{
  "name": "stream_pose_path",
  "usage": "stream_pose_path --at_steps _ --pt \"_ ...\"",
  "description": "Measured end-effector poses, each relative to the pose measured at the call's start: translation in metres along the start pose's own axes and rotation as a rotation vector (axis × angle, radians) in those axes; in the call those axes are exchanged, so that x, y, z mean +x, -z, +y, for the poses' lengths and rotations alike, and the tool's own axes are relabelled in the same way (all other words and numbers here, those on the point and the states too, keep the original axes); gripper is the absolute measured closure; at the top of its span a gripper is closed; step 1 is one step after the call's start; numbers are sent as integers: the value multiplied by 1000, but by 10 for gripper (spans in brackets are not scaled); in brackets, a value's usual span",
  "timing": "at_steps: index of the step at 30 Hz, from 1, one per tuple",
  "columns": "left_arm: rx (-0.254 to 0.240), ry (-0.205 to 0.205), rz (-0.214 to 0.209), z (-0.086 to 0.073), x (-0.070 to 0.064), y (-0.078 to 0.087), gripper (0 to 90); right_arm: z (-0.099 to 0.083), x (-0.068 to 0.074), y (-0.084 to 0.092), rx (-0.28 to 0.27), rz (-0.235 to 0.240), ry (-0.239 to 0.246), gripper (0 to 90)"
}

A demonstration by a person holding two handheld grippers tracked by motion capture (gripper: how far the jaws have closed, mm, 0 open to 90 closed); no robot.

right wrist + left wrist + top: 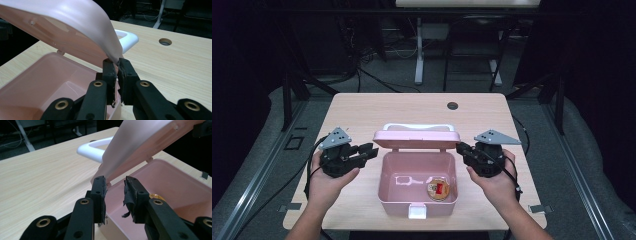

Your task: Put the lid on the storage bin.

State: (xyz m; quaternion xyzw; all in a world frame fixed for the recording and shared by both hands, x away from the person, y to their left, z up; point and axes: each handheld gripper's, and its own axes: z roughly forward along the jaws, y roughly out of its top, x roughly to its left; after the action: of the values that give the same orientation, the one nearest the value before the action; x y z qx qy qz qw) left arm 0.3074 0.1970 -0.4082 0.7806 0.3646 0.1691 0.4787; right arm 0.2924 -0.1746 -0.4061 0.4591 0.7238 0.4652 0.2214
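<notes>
Gold round tin [438,189] inside box [387,175]

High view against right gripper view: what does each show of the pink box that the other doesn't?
High view alone: the round gold and red item lying on the box floor, the white front latch, and the left gripper at the lid's left end.

Right gripper view alone: the right gripper shut on the lid's corner edge, seen close, and the lid's underside.

Both: the pink box with its lid raised, the white handle behind it, the round hole in the wooden table.
</notes>
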Motion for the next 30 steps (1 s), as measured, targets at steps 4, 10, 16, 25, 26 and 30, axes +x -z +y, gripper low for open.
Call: stream_pose_path --at_steps 4,10,16,25,26,30 --pt "-8 -13 6 5 -2 2 695 -1 0 0 -1 6 -6 840" --pt "-23 -11 3 9 -3 6 696 -2 0 1 2 8 -9 839" --pt "-32 -26 0 13 -6 10 714 -2 0 1 2 9 -8 839" --pt "-43 -52 3 25 -15 16 733 -2 0 1 7 7 -8 838" --pt "-43 -55 8 26 -16 16 733 -2 0 1 9 8 -10 838" --pt "-34 -57 17 27 -16 17 746 -2 0 1 5 8 -9 838"
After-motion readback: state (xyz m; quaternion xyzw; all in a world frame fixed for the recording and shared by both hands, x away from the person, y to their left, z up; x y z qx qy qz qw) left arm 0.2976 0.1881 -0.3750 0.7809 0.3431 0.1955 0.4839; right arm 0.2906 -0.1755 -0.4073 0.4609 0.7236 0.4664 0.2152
